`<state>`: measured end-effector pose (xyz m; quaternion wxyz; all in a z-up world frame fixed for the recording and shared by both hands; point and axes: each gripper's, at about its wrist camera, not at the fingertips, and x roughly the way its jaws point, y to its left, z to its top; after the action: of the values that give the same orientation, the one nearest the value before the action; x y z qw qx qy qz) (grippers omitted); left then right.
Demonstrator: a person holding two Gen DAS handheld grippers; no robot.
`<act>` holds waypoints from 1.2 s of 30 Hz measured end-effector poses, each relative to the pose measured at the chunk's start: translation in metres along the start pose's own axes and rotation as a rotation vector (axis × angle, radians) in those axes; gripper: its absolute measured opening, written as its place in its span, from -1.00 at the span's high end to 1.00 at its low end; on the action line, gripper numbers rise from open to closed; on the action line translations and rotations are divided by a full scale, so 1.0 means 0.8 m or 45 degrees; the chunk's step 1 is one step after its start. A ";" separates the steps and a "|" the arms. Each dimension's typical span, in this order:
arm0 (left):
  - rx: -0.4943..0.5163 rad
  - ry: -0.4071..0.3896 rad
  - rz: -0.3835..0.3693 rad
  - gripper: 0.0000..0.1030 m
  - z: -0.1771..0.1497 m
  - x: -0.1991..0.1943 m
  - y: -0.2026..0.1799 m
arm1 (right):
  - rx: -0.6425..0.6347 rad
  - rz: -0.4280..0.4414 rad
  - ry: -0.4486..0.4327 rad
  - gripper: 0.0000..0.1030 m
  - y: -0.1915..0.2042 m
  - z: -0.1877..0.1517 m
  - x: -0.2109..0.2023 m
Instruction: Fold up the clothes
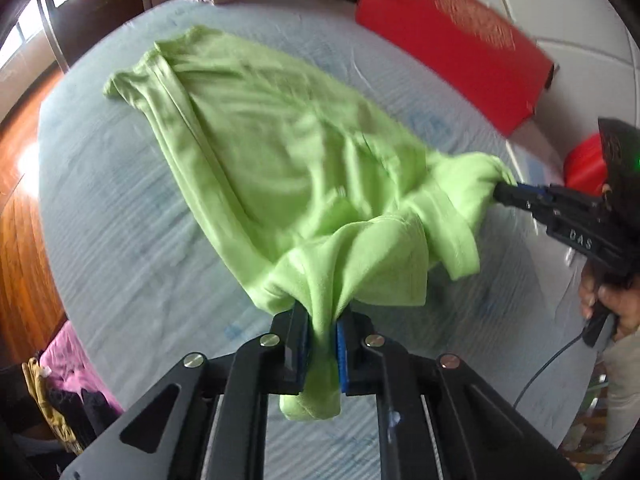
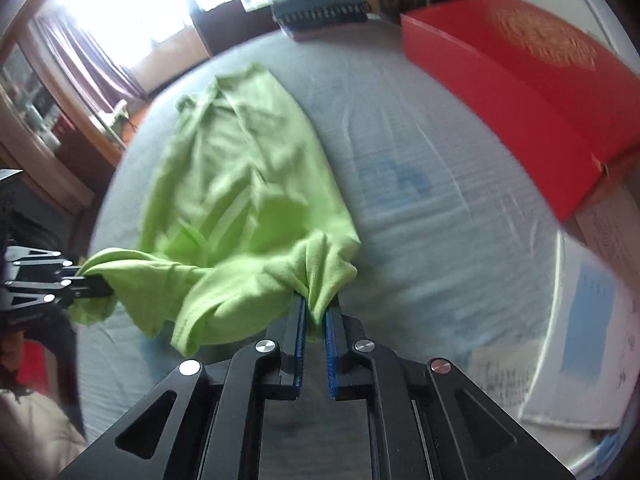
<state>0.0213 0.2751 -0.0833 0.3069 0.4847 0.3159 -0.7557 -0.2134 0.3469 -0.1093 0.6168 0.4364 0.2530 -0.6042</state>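
Evidently the left gripper [image 1: 322, 330] has its jaws closed tight on a bunched corner of the green shirt [image 1: 256, 140], and farther right the right gripper [image 2: 316, 312] pinches the other near corner the same way, so the near edge hangs lifted between them while the far part lies along the bed [image 1: 120, 208]; I judge this two-corner hold is meant to spread or carry that edge over for a fold. At the right, a red box [image 1: 452, 44] sits at the bed's edge, its gold emblem too blurred to read. The only legible writing is "DAS" on the right gripper's body in the left wrist view.
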 end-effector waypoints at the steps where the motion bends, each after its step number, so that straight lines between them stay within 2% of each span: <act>1: -0.006 -0.023 -0.002 0.79 0.013 -0.010 0.017 | -0.003 0.030 -0.034 0.83 0.007 0.018 -0.003; 5: -0.034 -0.104 0.003 0.79 0.075 -0.040 0.076 | -0.018 0.094 -0.130 0.83 0.039 0.084 0.003; 10: -0.058 -0.130 0.008 0.79 0.165 -0.038 0.151 | -0.018 0.137 -0.204 0.83 0.076 0.193 0.051; 14: -0.076 -0.100 -0.017 0.79 0.241 0.001 0.226 | 0.010 0.165 -0.190 0.83 0.087 0.286 0.121; 17: -0.088 -0.041 -0.030 0.79 0.290 0.038 0.277 | 0.029 0.183 -0.170 0.83 0.094 0.354 0.176; 21: -0.068 -0.046 -0.026 0.78 0.309 0.043 0.296 | 0.046 0.190 -0.030 0.79 0.086 0.421 0.271; 22: -0.063 -0.048 -0.025 0.70 0.314 0.044 0.300 | 0.058 0.190 0.001 0.72 0.084 0.432 0.290; 24: -0.053 -0.051 -0.023 0.56 0.324 0.046 0.310 | 0.084 0.159 0.031 0.44 0.080 0.447 0.311; 25: -0.048 -0.052 -0.022 0.35 0.329 0.047 0.314 | 0.104 0.151 0.032 0.36 0.075 0.450 0.313; 26: -0.043 -0.053 -0.021 0.02 0.334 0.049 0.319 | 0.121 0.147 0.032 0.36 0.069 0.450 0.310; 27: -0.038 -0.055 -0.020 -0.19 0.339 0.050 0.324 | 0.136 0.143 0.032 0.36 0.064 0.449 0.306; 28: -0.033 -0.056 -0.020 -0.62 0.344 0.051 0.328 | 0.145 0.135 0.030 0.36 0.059 0.444 0.299; 29: -0.028 -0.058 -0.019 -0.77 0.348 0.052 0.333 | 0.153 0.126 0.026 0.36 0.054 0.438 0.290; 32: -0.013 -0.059 -0.018 -0.77 0.361 0.055 0.346 | 0.211 0.097 0.020 0.34 0.036 0.398 0.253; 36: 0.008 -0.008 -0.031 -0.77 0.330 0.053 0.345 | 0.288 0.041 0.025 0.34 0.023 0.333 0.214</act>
<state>0.0773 -0.1048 -0.0851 0.2973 0.4794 0.3186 -0.7618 -0.2287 0.0299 -0.1180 0.5706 0.5131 0.1820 -0.6148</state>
